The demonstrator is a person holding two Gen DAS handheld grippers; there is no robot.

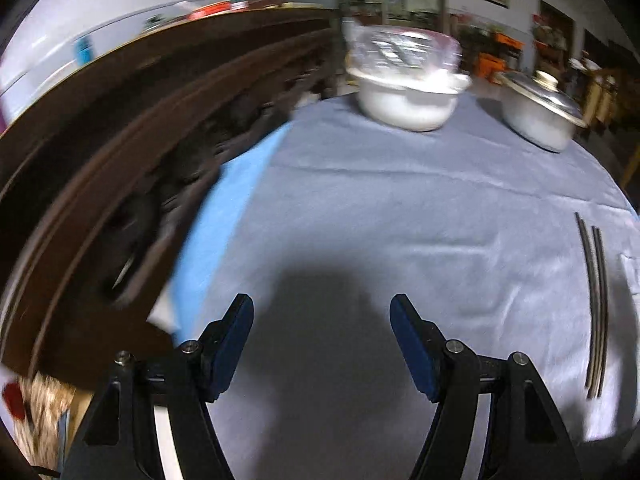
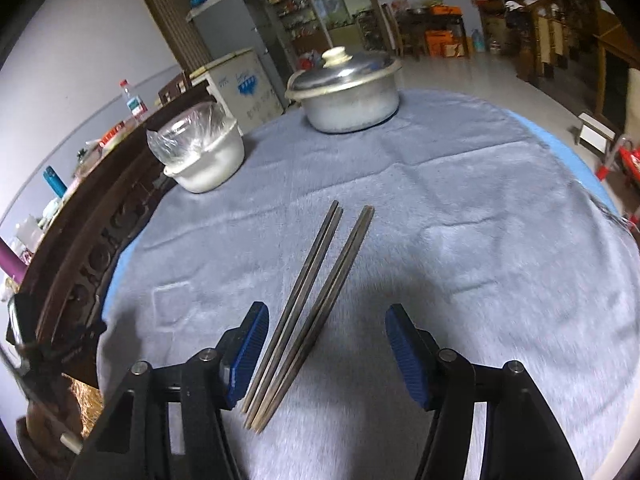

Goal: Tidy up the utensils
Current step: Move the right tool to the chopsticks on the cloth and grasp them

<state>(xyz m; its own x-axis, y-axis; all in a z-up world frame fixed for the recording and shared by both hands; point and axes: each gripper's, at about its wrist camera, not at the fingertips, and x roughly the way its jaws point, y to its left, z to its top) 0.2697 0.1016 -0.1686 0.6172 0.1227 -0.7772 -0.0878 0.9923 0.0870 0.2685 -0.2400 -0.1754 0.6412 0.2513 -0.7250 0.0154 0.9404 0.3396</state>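
Note:
Several dark chopsticks (image 2: pixel 316 300) lie side by side on the grey-blue tablecloth (image 2: pixel 460 220), fanning apart at their far ends. My right gripper (image 2: pixel 326 350) is open and empty, just above the cloth, with the near ends of the chopsticks between its blue pads (image 2: pixel 404 350), closer to the left pad. In the left wrist view the chopsticks (image 1: pixel 596 304) lie at the far right. My left gripper (image 1: pixel 322 340) is open and empty over bare cloth (image 1: pixel 360 208), well left of them.
A white bowl covered with plastic wrap (image 2: pixel 200 152) and a lidded metal pot (image 2: pixel 348 96) stand at the table's far side. A dark carved wooden cabinet (image 1: pixel 120 152) runs along the table's left edge. The table's right edge (image 2: pixel 592 176) drops to the floor.

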